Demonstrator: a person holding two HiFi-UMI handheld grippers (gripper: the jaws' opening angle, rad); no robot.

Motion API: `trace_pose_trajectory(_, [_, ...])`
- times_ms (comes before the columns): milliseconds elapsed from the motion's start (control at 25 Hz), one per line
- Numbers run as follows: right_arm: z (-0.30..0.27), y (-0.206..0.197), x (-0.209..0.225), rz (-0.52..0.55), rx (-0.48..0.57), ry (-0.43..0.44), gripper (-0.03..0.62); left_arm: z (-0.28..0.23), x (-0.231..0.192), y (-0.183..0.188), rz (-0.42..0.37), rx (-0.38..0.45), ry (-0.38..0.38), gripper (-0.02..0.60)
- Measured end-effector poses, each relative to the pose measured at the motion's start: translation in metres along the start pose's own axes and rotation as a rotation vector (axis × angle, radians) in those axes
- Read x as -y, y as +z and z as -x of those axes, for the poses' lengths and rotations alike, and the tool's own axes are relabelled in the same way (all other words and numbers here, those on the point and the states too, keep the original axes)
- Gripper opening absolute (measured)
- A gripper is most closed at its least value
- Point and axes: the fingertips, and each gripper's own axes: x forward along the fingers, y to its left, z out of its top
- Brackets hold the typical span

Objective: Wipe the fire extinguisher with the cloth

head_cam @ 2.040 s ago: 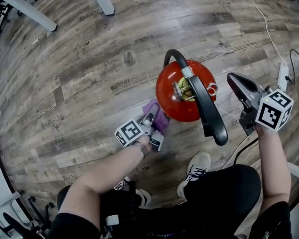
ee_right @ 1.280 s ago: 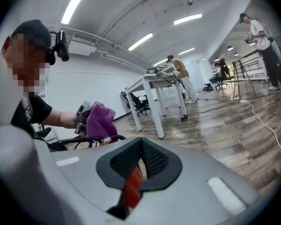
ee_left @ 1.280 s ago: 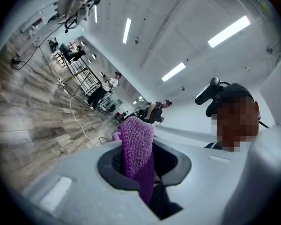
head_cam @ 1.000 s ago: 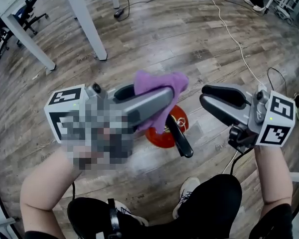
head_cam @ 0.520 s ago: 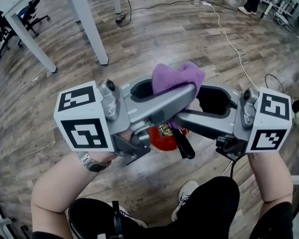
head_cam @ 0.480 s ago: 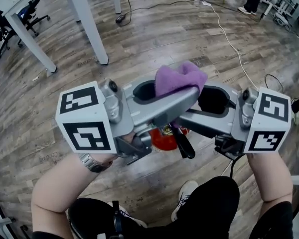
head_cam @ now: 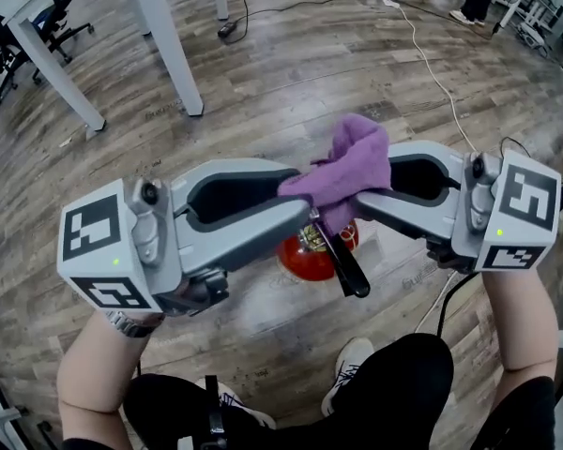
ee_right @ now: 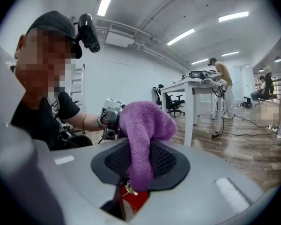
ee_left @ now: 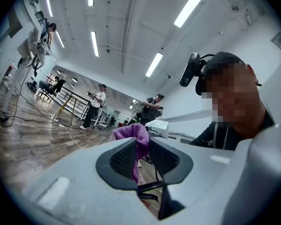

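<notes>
My left tongs (head_cam: 305,202) and right tongs (head_cam: 364,195) meet tip to tip in front of me, both on the purple cloth (head_cam: 347,165). The right gripper view shows a thick fold of cloth clamped between the right jaws, which have just been closing. The left gripper view shows a thinner strip filling the narrow gap between the left jaws. These have just been easing apart but are pinching the cloth at the tips.

The only printing close by is the black-and-white square markers on each tong's cube (head_cam: 98,234). They carry no words.

Straight below the cloth, the red extinguisher (head_cam: 305,259) stands on the wooden floor (head_cam: 263,92), its black lever (head_cam: 345,272) pointing towards me. The cloth hangs above it, clear of it. The tag at its neck is too small to read. My shoe (head_cam: 355,356) is just beside it.

Only the head view shows the extinguisher whole. The right gripper view catches a sliver of its red body under the jaws, and the left gripper view shows no red at all.

Farther off, the head view shows white table legs (head_cam: 164,40) and a white cable (head_cam: 430,68) across the floor. The right gripper view alone shows a desk (ee_right: 196,86) with a person (ee_right: 220,81) standing at it and office chairs. The left gripper view alone shows people (ee_left: 96,104) standing far down the room under strip lights.
</notes>
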Motion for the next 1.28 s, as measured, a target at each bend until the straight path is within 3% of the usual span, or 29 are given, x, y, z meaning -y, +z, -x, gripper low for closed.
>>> trace_pose_trajectory(80, [0.007,-0.014,0.015,-0.003,-0.051,0.023,0.092,0.017,0.000,-0.011,0.032,-0.003,0.022,0.077])
trace_pose_trajectory(160, [0.011,-0.033,0.029,-0.022,-0.107,0.071,0.092,0.031,0.000,-0.026,0.085,-0.003,0.052,0.002])
trace_pose_trajectory(480, [-0.014,-0.098,0.053,-0.138,-0.318,0.286,0.092,0.041,0.013,-0.099,0.282,-0.086,0.058,0.000])
trace_pose_trajectory(920, [-0.055,-0.166,0.067,-0.297,-0.423,0.434,0.087,0.046,0.004,-0.137,0.337,-0.156,0.049,0.002])
trace_pose_trajectory(1080, [-0.073,-0.221,0.070,-0.341,-0.504,0.465,0.086,0.044,0.000,-0.151,0.359,-0.195,0.047,0.002])
trace_pose_trajectory(1280, [-0.105,-0.293,0.072,-0.451,-0.517,0.476,0.086,0.044,-0.003,-0.167,0.379,-0.244,0.070,0.002])
